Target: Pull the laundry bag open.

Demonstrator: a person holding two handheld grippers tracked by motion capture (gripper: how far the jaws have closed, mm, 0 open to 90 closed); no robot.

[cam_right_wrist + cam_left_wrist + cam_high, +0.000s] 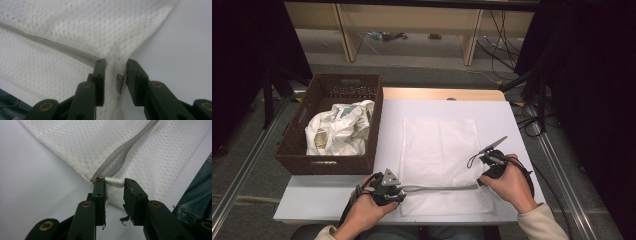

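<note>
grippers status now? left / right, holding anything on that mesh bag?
Left gripper: open, jaws either side of the white zipper pull, not clamping.
Right gripper: open, jaws astride the mesh bag at the zipper's end, no grip.

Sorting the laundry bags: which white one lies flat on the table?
The white mesh bag with the grey zipper, spread between both grippers; the crumpled one sits in the brown basket.

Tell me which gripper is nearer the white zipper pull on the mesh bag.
Left. The left gripper has the zipper pull between its open jaws; the right gripper is at the far end of the mesh bag.
</note>
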